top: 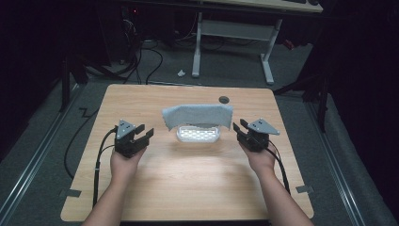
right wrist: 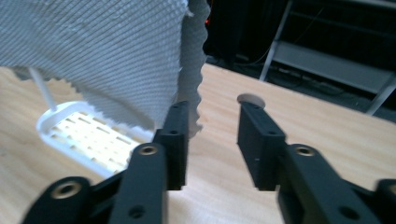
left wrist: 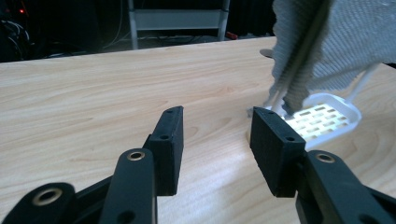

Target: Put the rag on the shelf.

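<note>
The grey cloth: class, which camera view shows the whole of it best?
The high view: there the grey cloth appears entire, draped over the white slotted rack between both hand-held grippers. The left gripper view catches one hanging end, close and cropped. The right gripper view shows its weave and ragged edge, also cropped.

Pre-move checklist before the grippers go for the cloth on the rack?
1. Left gripper open: ok.
2. Right gripper open: ok.
3. Both grippers empty: ok.
4. Grey cloth draped over the white rack, ends hanging free: ok.
5. Right gripper level with a cloth edge: ok, the edge hangs by one jaw.
6. Rack fixed to the table: cannot tell.
</note>
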### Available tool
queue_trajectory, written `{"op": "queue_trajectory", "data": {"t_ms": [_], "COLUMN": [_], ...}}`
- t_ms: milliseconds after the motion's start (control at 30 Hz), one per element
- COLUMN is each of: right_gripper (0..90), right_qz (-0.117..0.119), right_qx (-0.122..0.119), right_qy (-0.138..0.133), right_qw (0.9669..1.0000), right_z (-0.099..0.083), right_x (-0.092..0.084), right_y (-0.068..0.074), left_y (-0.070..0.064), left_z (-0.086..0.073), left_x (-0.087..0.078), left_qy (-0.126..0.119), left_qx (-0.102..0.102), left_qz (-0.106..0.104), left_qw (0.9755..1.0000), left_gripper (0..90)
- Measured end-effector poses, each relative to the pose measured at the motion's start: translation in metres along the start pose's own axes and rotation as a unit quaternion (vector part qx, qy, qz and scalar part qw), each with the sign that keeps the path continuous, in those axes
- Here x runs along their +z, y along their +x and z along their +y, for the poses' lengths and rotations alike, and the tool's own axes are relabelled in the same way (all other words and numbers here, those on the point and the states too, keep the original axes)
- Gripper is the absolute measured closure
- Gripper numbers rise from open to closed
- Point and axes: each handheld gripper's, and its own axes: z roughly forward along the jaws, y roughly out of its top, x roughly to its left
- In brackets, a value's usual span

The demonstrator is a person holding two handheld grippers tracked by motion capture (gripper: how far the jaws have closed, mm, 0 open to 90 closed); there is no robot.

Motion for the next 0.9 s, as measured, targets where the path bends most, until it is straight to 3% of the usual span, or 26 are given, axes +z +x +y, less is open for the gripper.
{"op": "queue_trajectory", "data": {"t_ms": [367, 533, 600, 633, 667, 800, 833, 867, 900], "right_gripper": [52.1, 50.2, 49.4, 48.8, 48.8, 47.3, 47.3, 47.0, 47.0], "right_qz": [0.025, 0.037, 0.046, 0.050, 0.050, 0.067, 0.067, 0.072, 0.072], "right_qx": [-0.024, -0.027, -0.030, -0.031, -0.031, -0.029, -0.029, -0.029, -0.029], "right_qy": [0.005, 0.021, 0.029, 0.033, 0.033, 0.054, 0.054, 0.064, 0.064], "right_qw": [0.9994, 0.9987, 0.9981, 0.9977, 0.9977, 0.9959, 0.9959, 0.9949, 0.9949], "right_z": [-0.017, -0.030, -0.036, -0.039, -0.039, -0.053, -0.053, -0.059, -0.059], "right_x": [-0.039, -0.050, -0.054, -0.055, -0.055, -0.063, -0.063, -0.066, -0.066], "right_y": [0.025, 0.039, 0.045, 0.048, 0.048, 0.065, 0.065, 0.072, 0.072], "left_y": [-0.025, -0.044, -0.052, -0.063, -0.063, -0.091, -0.098, -0.111, -0.111], "left_z": [-0.020, -0.035, -0.042, -0.049, -0.049, -0.065, -0.068, -0.074, -0.074], "left_x": [-0.027, -0.035, -0.036, -0.036, -0.036, -0.037, -0.037, -0.039, -0.039], "left_qy": [0.018, 0.040, 0.053, 0.070, 0.070, 0.097, 0.104, 0.116, 0.116], "left_qx": [0.021, 0.040, 0.038, 0.044, 0.044, 0.063, 0.072, 0.087, 0.087], "left_qz": [-0.030, -0.048, -0.062, -0.077, -0.077, -0.113, -0.122, -0.137, -0.137], "left_qw": [0.9992, 0.9972, 0.9960, 0.9936, 0.9936, 0.9869, 0.9845, 0.9798, 0.9798], "left_gripper": [51.4, 50.5, 50.2, 50.1, 50.1, 49.7, 49.7, 48.8, 48.3]}}
